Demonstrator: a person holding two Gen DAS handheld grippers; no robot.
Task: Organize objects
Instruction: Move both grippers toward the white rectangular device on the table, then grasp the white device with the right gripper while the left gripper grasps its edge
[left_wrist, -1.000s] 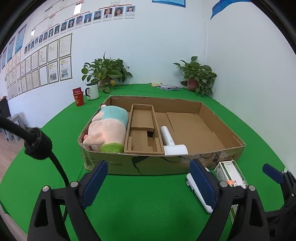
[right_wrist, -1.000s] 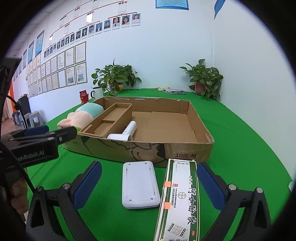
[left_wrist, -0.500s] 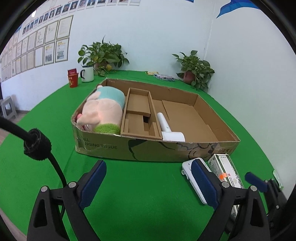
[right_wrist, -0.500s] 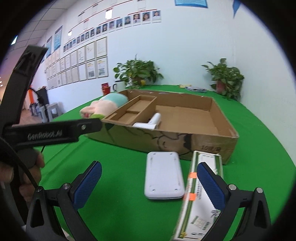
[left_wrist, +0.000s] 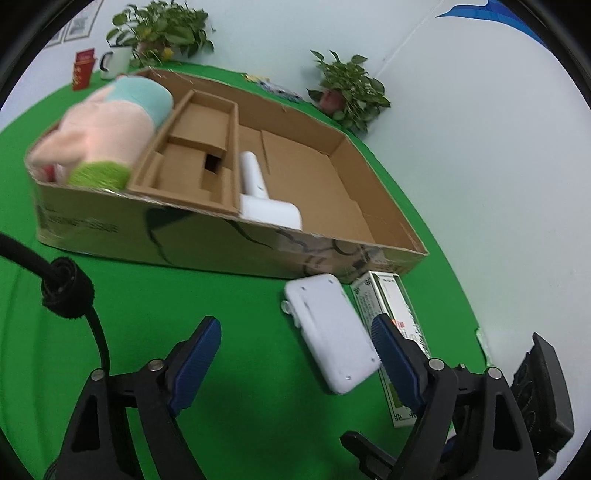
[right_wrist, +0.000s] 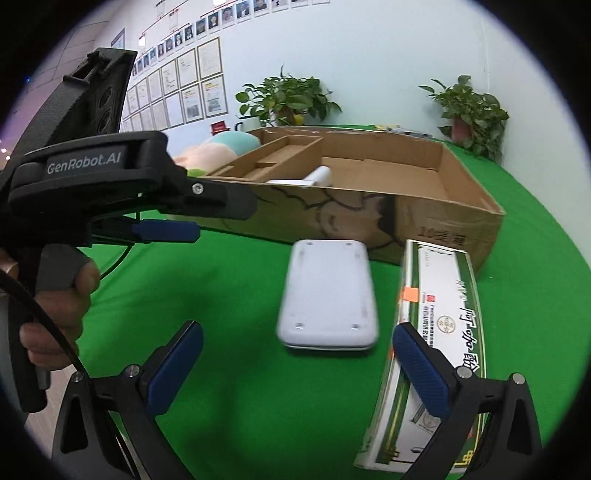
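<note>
Your green worktop (left_wrist: 240, 369) carries everything, and the biggest thing on it is the shallow cardboard box (left_wrist: 229, 243), lying open-topped toward the far wall. Along the box's left end lies a plush toy (left_wrist: 110, 129), pink with a teal band and a green foot, blurred in the left wrist view. Beside it sits a cardboard divider insert (left_wrist: 195, 155), and just beyond that insert a white handheld device (left_wrist: 258, 192) rests on the box floor against the near wall.

Outside the box, near the worktop's right edge, a long green-and-white carton (right_wrist: 436, 332) with printed characters and an orange sticker lies flat, its far end just in front of the box's near wall. A white rectangular case (right_wrist: 328, 291) lies flat right beside it on the left; whether the two touch you cannot tell.

Your left tongs (left_wrist: 295, 354) hang above bare green cloth with the case near the right finger; the jaws are closing, and nothing is pressed between the pads. Your right tongs (right_wrist: 295, 369) stand wide apart, holding nothing: the case lies ahead between the fingers, and the right finger sits over the carton.

Smaller things stand by the far edge: two potted plants (left_wrist: 162, 22), a white mug (left_wrist: 114, 62) and a red tin (left_wrist: 83, 70).
</note>
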